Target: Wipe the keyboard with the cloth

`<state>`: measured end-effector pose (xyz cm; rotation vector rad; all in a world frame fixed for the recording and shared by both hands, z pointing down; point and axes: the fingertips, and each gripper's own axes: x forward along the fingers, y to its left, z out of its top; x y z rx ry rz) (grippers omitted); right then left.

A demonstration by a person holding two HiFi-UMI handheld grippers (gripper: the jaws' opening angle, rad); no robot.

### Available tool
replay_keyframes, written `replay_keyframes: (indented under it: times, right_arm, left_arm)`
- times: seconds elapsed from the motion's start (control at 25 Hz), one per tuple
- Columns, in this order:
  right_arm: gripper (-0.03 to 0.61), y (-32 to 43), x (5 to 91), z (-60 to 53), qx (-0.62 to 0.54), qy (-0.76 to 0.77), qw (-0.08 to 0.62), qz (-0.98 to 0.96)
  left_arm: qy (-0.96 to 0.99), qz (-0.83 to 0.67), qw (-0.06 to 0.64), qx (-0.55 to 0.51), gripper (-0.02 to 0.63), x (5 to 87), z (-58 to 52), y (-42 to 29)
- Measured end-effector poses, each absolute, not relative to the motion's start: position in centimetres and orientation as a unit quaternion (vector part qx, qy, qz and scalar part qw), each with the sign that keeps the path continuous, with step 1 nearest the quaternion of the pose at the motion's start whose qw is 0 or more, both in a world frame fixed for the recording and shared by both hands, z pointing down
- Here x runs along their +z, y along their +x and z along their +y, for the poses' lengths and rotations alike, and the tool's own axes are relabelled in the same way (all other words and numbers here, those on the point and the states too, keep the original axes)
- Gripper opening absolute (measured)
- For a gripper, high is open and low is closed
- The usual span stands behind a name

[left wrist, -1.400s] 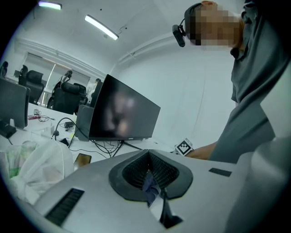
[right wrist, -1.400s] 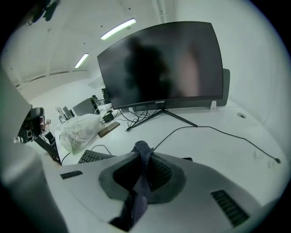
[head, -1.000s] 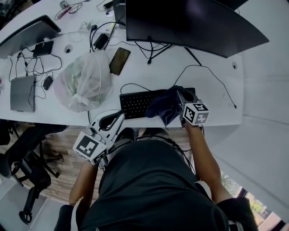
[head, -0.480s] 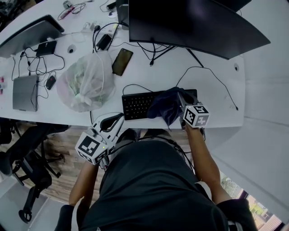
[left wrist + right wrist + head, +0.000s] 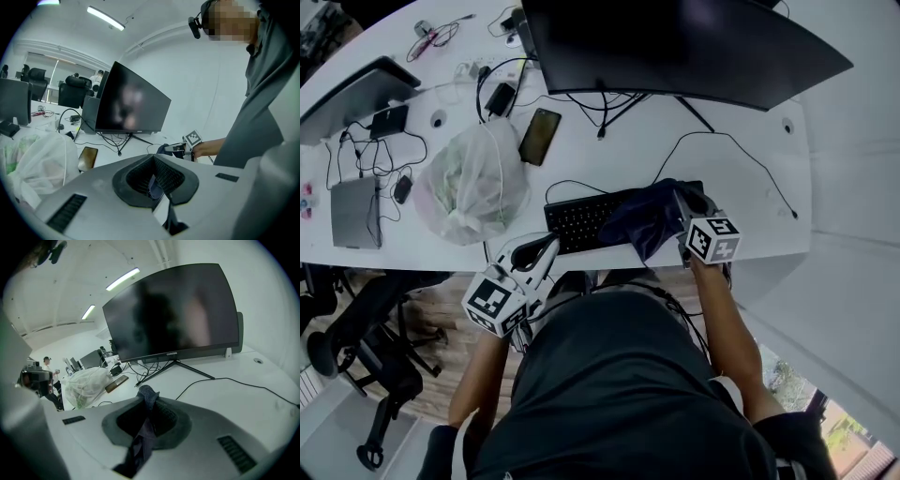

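The black keyboard [image 5: 579, 221] lies along the front edge of the white desk [image 5: 750, 202], below the big dark monitor [image 5: 675, 42] that stands toward the back edge. The dark blue cloth [image 5: 645, 221] is bunched over the keyboard's right half, so only the left half of the keys shows, and a fold of it droops past the desk's front edge. The right tool [image 5: 686, 204] reaches in from the front edge at the keyboard's right end, and its jaws are pinched on the cloth. In the right gripper view a twist of the fabric [image 5: 148, 398] pokes up between the closed pads of that tool [image 5: 150, 414] and hangs down below them. The left tool [image 5: 536, 251] is held off the desk, just outside the front edge near the keyboard's left end, touching nothing. The left gripper view shows its jaws [image 5: 152, 176] pressed together with nothing held (only a sliver of something bluish shows behind them). A thin black cable [image 5: 741, 161] loops across the bare desk from the keyboard's right end toward the right edge. To the left of the keyboard sits a bulging translucent plastic bag [image 5: 473, 183], and a dark phone [image 5: 540, 136] lies flat just beyond it, between the bag and the monitor's stand.
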<state>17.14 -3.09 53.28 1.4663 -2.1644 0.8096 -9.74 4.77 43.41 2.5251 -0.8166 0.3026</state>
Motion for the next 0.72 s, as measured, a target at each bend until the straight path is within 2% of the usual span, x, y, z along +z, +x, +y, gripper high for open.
replay_keyframes:
  times: [0.72]
  right_arm:
    - [0.028,17.3,53.2,-4.1,0.284,0.500,0.217,-0.789]
  left_arm:
    - [0.896,-0.325,0.273,0.130,0.006,48.0,4.4,-10.3]
